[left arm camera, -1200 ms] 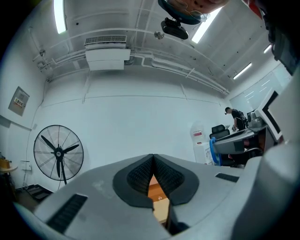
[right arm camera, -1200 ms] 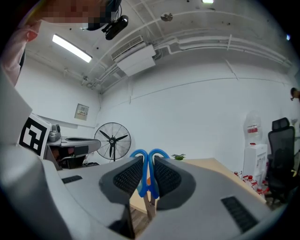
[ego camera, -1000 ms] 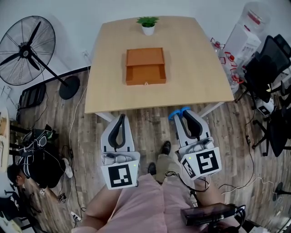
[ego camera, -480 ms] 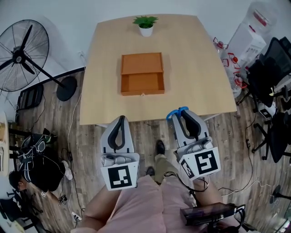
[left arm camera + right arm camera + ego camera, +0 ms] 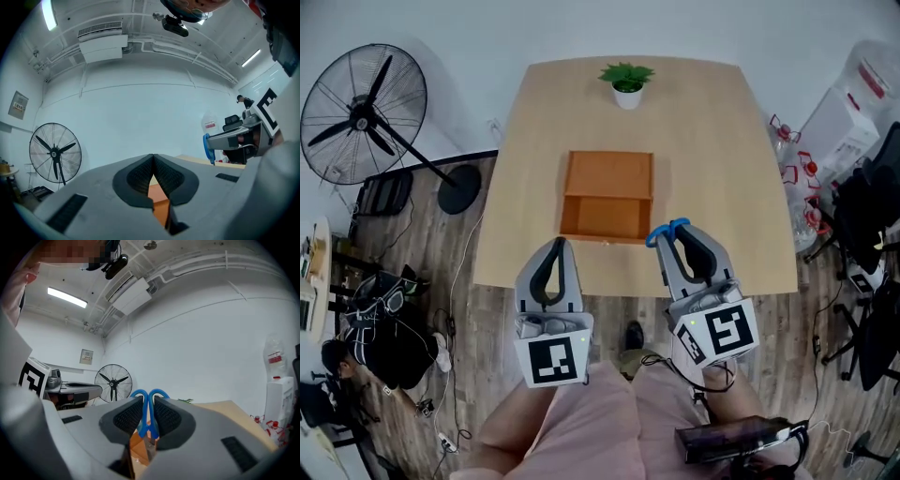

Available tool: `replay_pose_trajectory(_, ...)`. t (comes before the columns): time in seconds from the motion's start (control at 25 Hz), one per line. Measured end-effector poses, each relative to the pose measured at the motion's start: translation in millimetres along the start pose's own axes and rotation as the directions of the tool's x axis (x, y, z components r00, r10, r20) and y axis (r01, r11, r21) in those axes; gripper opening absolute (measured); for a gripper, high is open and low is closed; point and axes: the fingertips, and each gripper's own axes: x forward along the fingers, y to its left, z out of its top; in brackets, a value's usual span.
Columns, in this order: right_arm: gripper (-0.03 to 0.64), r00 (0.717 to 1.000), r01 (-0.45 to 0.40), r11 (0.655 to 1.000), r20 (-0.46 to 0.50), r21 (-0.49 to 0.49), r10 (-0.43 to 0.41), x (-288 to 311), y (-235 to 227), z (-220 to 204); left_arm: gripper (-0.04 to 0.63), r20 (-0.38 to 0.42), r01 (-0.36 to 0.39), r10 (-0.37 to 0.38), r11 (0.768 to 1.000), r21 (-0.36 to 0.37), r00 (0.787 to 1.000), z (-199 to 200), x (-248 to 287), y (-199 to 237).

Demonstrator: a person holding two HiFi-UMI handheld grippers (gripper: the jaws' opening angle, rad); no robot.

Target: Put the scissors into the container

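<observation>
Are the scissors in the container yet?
No, the scissors are clamped between the jaws of the right gripper, outside the container.

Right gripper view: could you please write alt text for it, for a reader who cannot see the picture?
The right gripper is shut on the blue handles of the scissors, with an orange container showing below between the jaws. A wooden table stretches to the right, and a fan stands by the white wall behind.
</observation>
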Motion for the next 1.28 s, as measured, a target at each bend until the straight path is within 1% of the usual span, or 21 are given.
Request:
replay_pose_trajectory(0.12, 0.075, 0.999, -0.032, 0.999, 0.017, -0.016, 0.033, 13.8, -10.8, 9.1, 0.005, 0.017, -0.027, 0.027, 1.0, 0.002, 0.999, 8.3, 14.2, -0.3)
replay_pose_trajectory(0.32, 0.075, 0.996, -0.078, 0.996, 0.031, -0.029, 0.079, 35.9, -17.0, 15.8, 0.005, 0.026, -0.075, 0.075, 0.997, -0.002, 0.997, 10.1, 28.5, 9.9)
replay_pose_trajectory(0.48, 0.075, 0.994, -0.108, 0.993, 0.02, -0.042, 0.109, 51.6, -20.1, 15.0, 0.005, 0.018, -0.104, 0.104, 0.995, 0.001, 0.994, 7.1, 36.7, 17.6)
replay_pose_trajectory(0.64, 0.075, 0.991, -0.134, 0.989, 0.001, -0.057, 0.134, 69.4, -14.4, 11.7, 0.005, 0.005, -0.128, 0.128, 0.992, -0.01, 0.992, 0.9, 43.7, 34.6)
replay_pose_trajectory(0.84, 0.075, 0.988, -0.154, 0.986, -0.045, -0.072, 0.151, 97.2, -7.5, -1.0, 0.005, -0.019, -0.119, 0.118, 0.992, -0.043, 0.993, -13.7, 59.2, 53.7)
replay_pose_trajectory(1.04, 0.075, 0.98, -0.178, 0.982, -0.1, -0.064, 0.171, 119.3, -0.5, -22.4, 0.005, -0.048, -0.099, 0.096, 0.994, -0.046, 0.994, -28.4, 76.0, 67.4)
replay_pose_trajectory(1.16, 0.075, 0.974, -0.189, 0.98, -0.139, -0.068, 0.178, 132.2, 3.0, -39.8, 0.005, -0.084, -0.083, 0.079, 0.995, -0.049, 0.993, -44.3, 86.1, 74.3)
replay_pose_trajectory(1.28, 0.075, 0.967, -0.196, 0.979, -0.179, -0.052, 0.184, 142.6, 6.0, -57.8, 0.005, -0.121, -0.068, 0.06, 0.996, -0.065, 0.991, -61.7, 94.5, 80.1)
